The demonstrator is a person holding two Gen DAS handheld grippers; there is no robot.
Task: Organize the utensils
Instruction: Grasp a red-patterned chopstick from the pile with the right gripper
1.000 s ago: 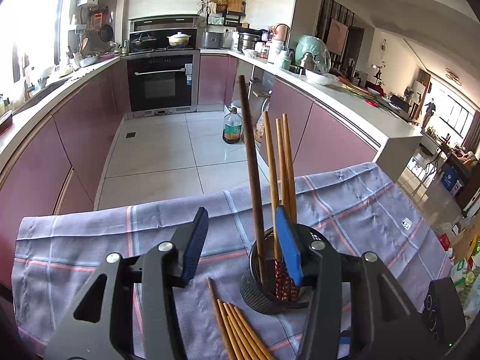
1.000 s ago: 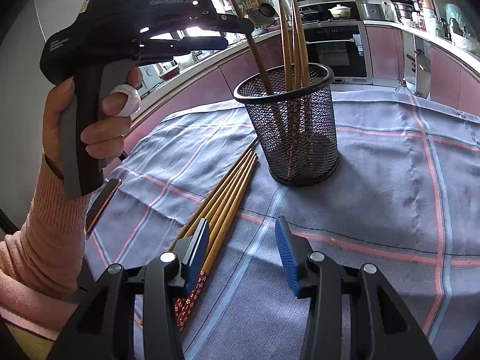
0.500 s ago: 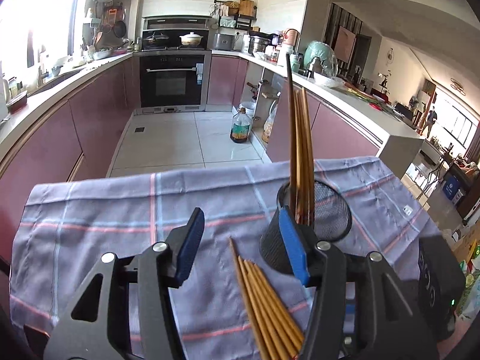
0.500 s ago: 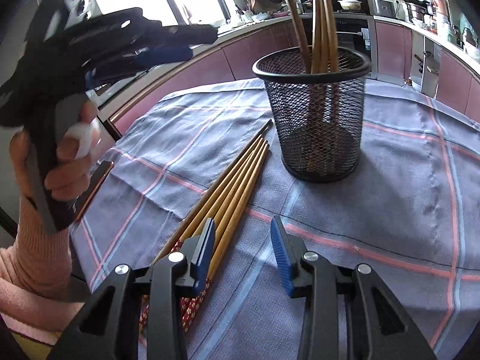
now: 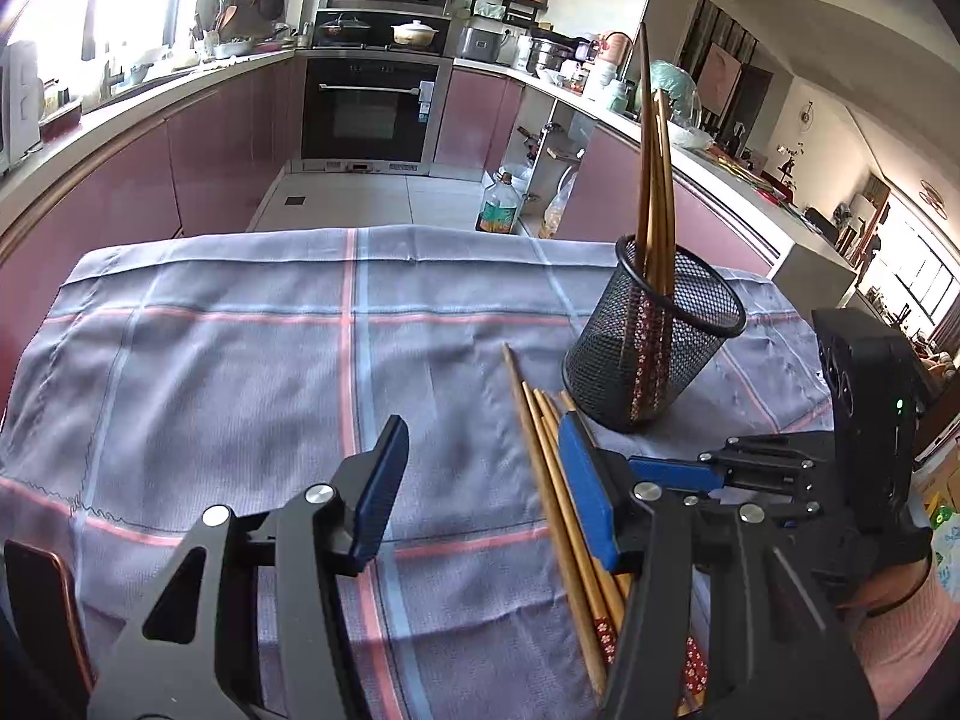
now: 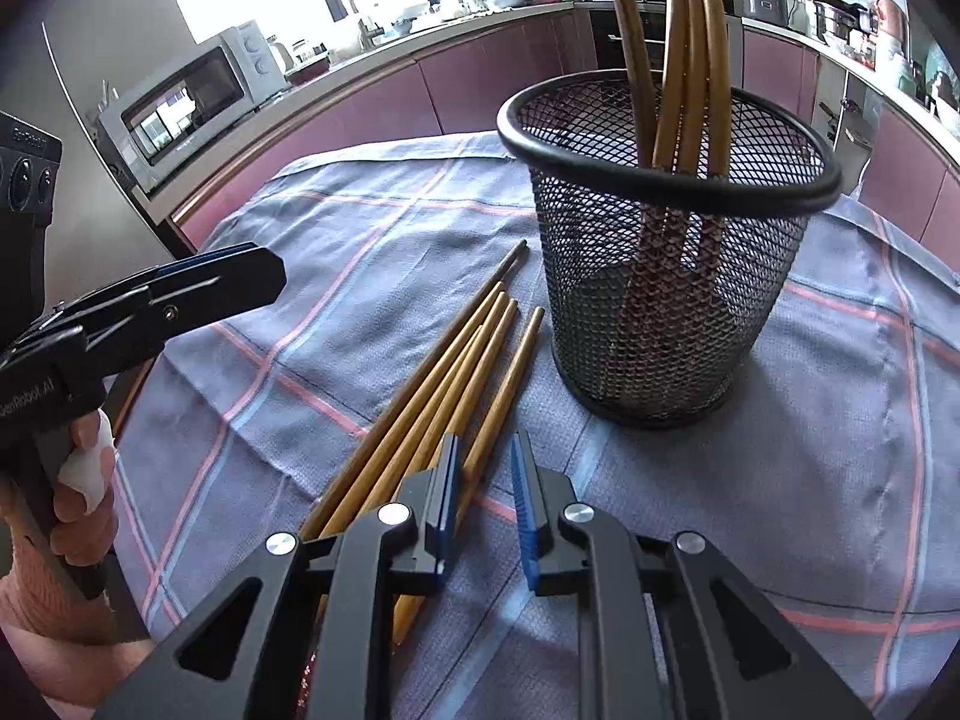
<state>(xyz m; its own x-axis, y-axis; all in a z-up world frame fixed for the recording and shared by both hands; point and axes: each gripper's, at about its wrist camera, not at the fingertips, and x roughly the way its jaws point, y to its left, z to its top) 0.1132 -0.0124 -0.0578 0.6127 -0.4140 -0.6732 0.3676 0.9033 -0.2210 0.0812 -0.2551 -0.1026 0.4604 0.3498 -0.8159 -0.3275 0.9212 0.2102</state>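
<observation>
Several loose wooden chopsticks (image 6: 456,372) (image 5: 543,456) lie side by side on the checked cloth (image 5: 240,360), left of a black mesh cup (image 6: 660,276) (image 5: 654,348) that holds three more upright. My right gripper (image 6: 485,480) (image 5: 678,474) is low over the near ends of the loose ones. Its jaws are closing with the rightmost chopstick (image 6: 510,378) between them, and a gap still shows beside it. My left gripper (image 5: 486,492) (image 6: 264,270) hovers open and empty over the cloth, left of the pile.
A hand (image 6: 84,480) holds the left gripper at the cloth's left edge. A dark flat object with a copper rim (image 5: 36,600) lies at the near left corner. A microwave (image 6: 192,96) sits behind. The table's far edge drops to the kitchen floor.
The left gripper has pulled back, left and down from the cup, which now stands to its right. The right gripper has moved in over the chopsticks and its jaws have narrowed.
</observation>
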